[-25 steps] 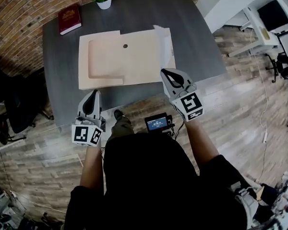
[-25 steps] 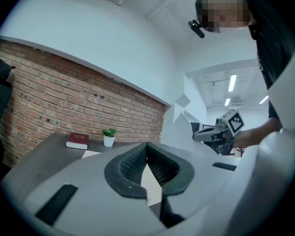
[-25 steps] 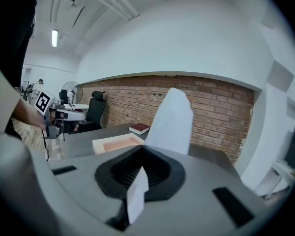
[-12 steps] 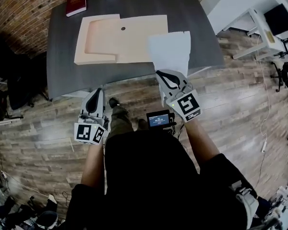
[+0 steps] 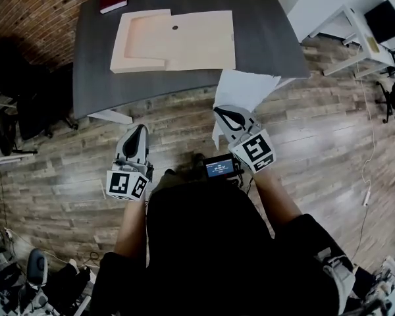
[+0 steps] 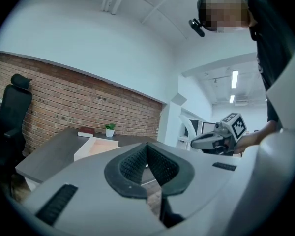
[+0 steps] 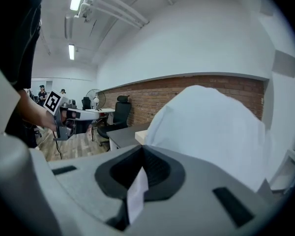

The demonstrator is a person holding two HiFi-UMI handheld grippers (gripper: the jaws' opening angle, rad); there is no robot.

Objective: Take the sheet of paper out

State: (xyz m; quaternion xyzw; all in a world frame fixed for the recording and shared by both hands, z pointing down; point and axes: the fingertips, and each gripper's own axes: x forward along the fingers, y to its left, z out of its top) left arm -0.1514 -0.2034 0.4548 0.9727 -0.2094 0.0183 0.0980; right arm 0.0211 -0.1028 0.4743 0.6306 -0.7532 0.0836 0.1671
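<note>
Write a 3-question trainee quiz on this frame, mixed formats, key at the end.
1. True or false: the sheet of paper lies flat on the table.
2. Multiple choice: what does the left gripper hold? A) the red book B) nothing, its jaws are together C) the plant pot
3. Fill in: the right gripper is shut on the ____.

Key:
1. False. It is held up in the air at the table's near edge, clear of the beige folder.
2. B
3. sheet of paper
</note>
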